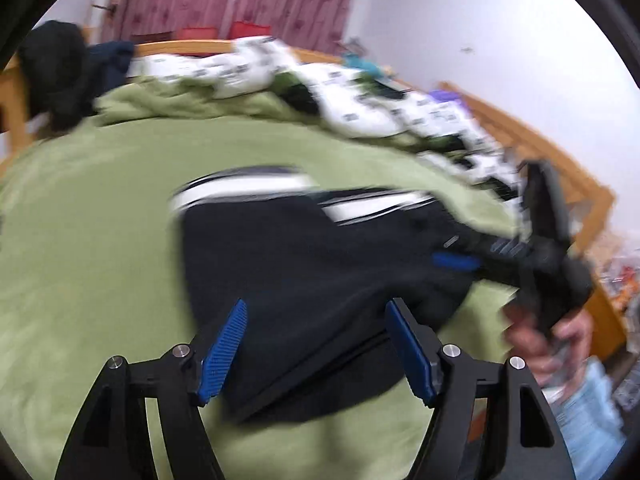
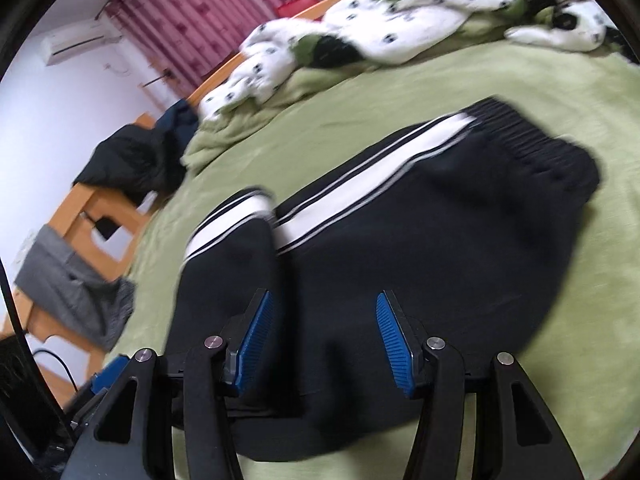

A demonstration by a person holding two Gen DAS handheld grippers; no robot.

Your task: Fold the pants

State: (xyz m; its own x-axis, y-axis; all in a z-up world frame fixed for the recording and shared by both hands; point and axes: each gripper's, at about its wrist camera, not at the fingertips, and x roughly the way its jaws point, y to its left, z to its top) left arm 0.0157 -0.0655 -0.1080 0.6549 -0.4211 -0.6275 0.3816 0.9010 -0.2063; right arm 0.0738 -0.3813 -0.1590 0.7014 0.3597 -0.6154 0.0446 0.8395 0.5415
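Observation:
Black pants (image 1: 304,264) with white side stripes lie folded on a green bed cover (image 1: 92,272). My left gripper (image 1: 316,344) is open and empty, its blue pads just above the near part of the pants. In the right wrist view the pants (image 2: 440,232) show the elastic waistband at the far right and a folded leg at the left. My right gripper (image 2: 324,340) is open and empty over the near edge of the pants. It also shows in the left wrist view (image 1: 460,262) at the pants' right end, held by a hand. Both views are motion-blurred.
A white patterned quilt (image 1: 360,96) is bunched along the far side of the bed. Dark clothes (image 2: 136,160) hang on the wooden bed frame (image 2: 80,216), with grey cloth (image 2: 68,296) below. Pink curtains (image 1: 240,0) hang behind.

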